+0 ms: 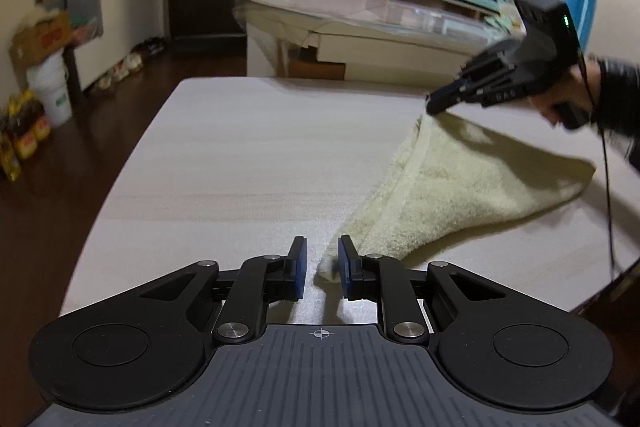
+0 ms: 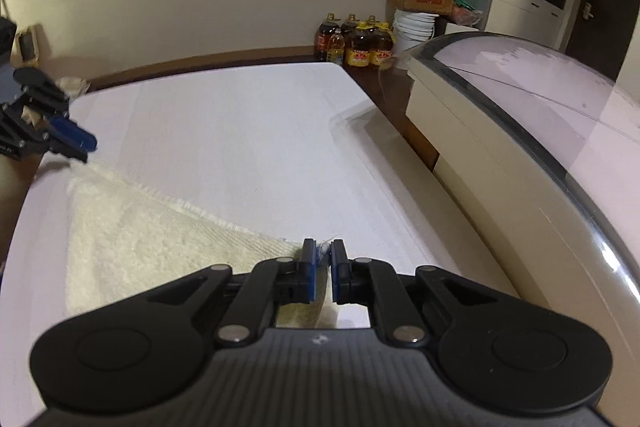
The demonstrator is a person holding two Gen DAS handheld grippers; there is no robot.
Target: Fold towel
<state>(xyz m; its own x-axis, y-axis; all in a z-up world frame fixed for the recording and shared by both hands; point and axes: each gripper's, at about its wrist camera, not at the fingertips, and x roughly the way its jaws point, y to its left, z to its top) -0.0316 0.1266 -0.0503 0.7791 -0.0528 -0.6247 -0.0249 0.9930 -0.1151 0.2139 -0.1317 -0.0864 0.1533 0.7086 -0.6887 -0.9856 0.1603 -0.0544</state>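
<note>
Right tool (image 2: 323, 269) first: its blue pads are pinched tight on a corner of the pale-yellow terry towel (image 2: 160, 247), fringe threads poking out between them, so that grip looks secure. In the left wrist view that same tool sits raised off the white table (image 1: 248, 155), angled down and to the left, the person's hand wrapped round its handle, with the towel draping from it in a soft tent.

Over to the left tool (image 1: 322, 267): its pads stand apart, with the towel's near corner lying against the right-hand pad and not yet clamped. It is low and level, pointing along the table.

The rest of the towel trails on the table between the two. My read: close on that loose corner squarely before lifting, then carry both corners over together, keeping the edge taut so the fold lands straight.
</note>
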